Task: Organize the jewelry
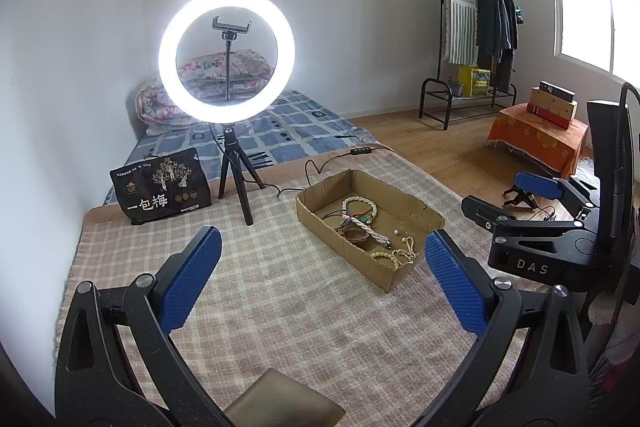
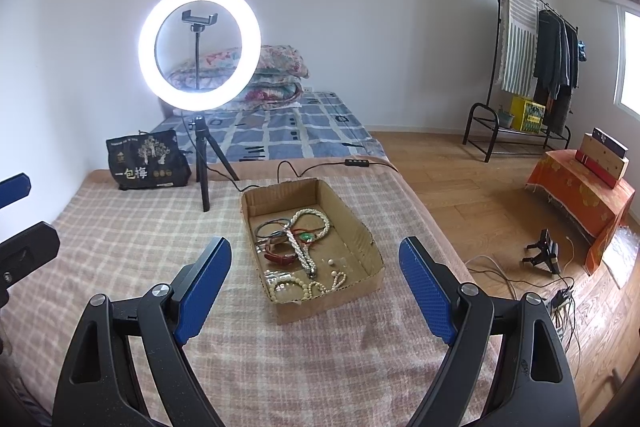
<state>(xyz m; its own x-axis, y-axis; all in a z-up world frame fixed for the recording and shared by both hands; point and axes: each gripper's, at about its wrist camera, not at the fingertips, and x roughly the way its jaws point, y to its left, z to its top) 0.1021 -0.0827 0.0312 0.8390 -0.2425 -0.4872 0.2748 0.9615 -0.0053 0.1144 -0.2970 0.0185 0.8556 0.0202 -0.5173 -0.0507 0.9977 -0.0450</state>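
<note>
A shallow cardboard box (image 1: 416, 211) (image 2: 362, 231) lies on the checked cloth and holds a tangle of jewelry (image 1: 362, 223) (image 2: 298, 247): pearl and bead strands, dark bangles, a red bracelet. My left gripper (image 1: 322, 253) is open over the cloth, short of the box and to its left, with nothing between the blue pads. My right gripper (image 2: 314, 259) hangs open with the box's near end between its fingers in the picture, clear of it. The left wrist view shows the right gripper (image 1: 516, 199) at the right edge.
A lit ring light on a small tripod (image 1: 227, 55) (image 2: 199, 47) stands behind the box, its cable (image 2: 320, 163) trailing right. A black printed bag (image 1: 160, 187) (image 2: 146, 161) sits back left. Beyond are a mattress, wooden floor, clothes rack (image 2: 532, 67) and cables (image 2: 560, 291).
</note>
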